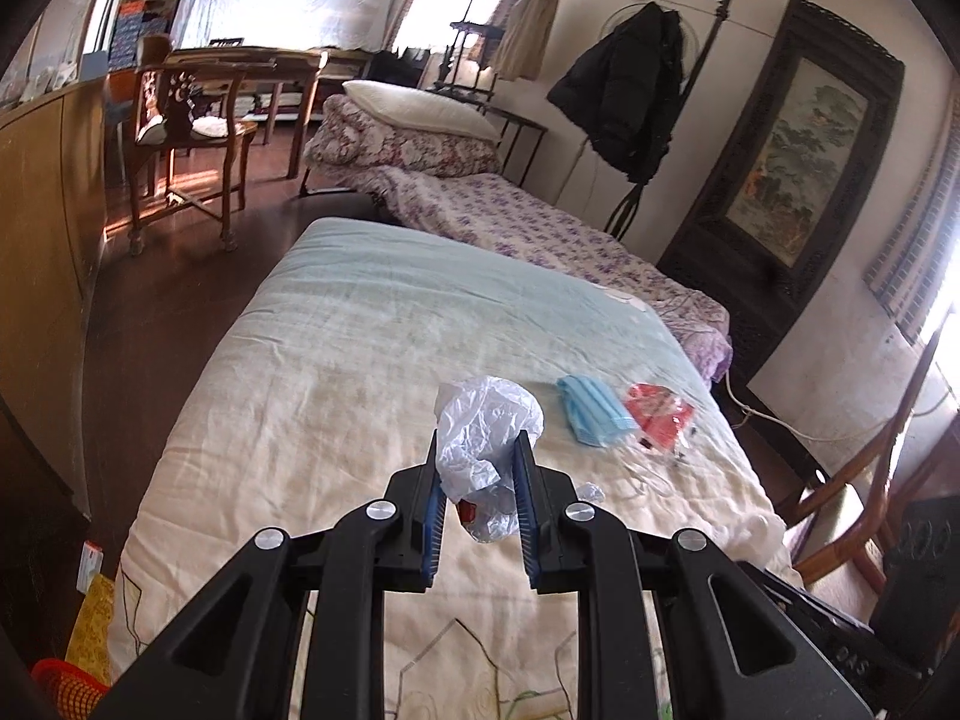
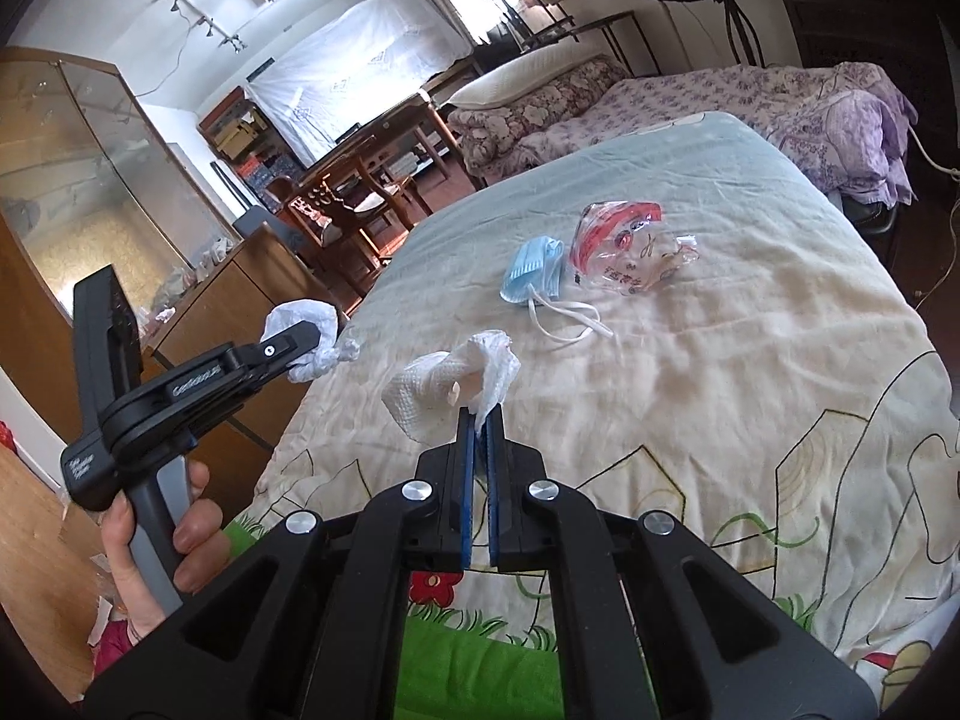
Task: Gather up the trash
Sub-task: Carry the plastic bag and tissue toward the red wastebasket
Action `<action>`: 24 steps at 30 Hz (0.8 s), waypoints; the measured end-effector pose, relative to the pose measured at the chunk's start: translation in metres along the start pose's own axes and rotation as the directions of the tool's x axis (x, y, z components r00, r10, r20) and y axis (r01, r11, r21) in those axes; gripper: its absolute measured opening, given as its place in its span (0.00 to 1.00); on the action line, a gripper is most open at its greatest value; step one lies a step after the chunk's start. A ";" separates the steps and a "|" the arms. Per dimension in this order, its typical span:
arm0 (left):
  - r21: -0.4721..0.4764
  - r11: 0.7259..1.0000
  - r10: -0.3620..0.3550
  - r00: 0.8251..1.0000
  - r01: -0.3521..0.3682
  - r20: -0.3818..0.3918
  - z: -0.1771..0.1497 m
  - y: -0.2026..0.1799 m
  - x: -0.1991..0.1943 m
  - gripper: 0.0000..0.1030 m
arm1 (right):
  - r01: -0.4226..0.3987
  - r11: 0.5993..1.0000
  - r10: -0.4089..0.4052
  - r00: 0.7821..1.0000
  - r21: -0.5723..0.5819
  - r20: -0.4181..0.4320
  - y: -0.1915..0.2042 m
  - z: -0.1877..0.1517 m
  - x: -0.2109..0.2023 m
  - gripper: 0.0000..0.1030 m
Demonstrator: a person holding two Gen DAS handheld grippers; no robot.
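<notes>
Crinkly clear plastic, a bag (image 1: 486, 450), sits between the two fingers of the left gripper (image 1: 478, 450). The fingers are partly closed and press on the bag from both sides, holding it up over the bed (image 1: 300, 396). Something red shows at the bottom of the bag. In the right wrist view the same gripper (image 2: 300, 354) is seen from the side, out past the left edge of the bed, with the white bag (image 2: 312, 342) bunched at its tip and a hand (image 2: 162, 546) gripping its grey handle. The right gripper (image 2: 480, 414) is almost fully closed. Its blue pads pinch a white tissue (image 2: 456, 384), which hangs above the cream blanket near the left edge of the bed. More trash lies on the bed, farther along toward the right edge. A blue mask (image 1: 591, 414) is there, with its white loops lying loose on the blanket in the right wrist view. Just beside it is a clear wrapper (image 1: 660, 414) with red print, and they look like they touch. A small white scrap (image 1: 591, 491) lies on the blanket near the right finger of the left gripper. A second bed (image 1: 528, 222) with purple flowers stands past the far end. A black coat (image 1: 624, 90) hangs by the wall.
</notes>
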State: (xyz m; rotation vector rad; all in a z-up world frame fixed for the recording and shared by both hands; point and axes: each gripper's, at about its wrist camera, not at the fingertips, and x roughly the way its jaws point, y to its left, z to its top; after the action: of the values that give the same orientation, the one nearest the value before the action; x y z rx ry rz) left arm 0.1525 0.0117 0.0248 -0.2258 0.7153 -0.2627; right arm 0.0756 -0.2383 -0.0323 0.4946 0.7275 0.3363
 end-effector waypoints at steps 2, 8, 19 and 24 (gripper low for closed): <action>0.016 1.000 -0.010 1.000 0.010 0.014 -0.003 -0.004 -0.005 0.20 | 0.001 1.000 -0.001 1.000 -0.002 0.003 0.001 0.000 -0.001 0.04; 0.023 0.999 -0.028 0.999 0.028 0.016 -0.011 -0.010 -0.015 0.20 | 0.014 1.000 -0.013 1.000 -0.017 0.020 0.002 -0.001 -0.004 0.04; 0.050 0.998 -0.031 0.998 0.028 0.054 -0.019 -0.011 -0.072 0.20 | -0.044 0.999 0.045 0.997 -0.013 0.062 0.018 -0.007 -0.033 0.04; 0.075 0.997 -0.012 0.994 0.004 0.104 -0.022 -0.012 -0.108 0.20 | -0.083 0.996 0.085 0.994 -0.035 0.075 0.036 -0.013 -0.049 0.04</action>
State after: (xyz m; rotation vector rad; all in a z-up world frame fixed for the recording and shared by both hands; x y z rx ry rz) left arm 0.0579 0.0316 0.0788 -0.1701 0.5997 -0.2824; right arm 0.0279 -0.2266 0.0061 0.5066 0.6279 0.4050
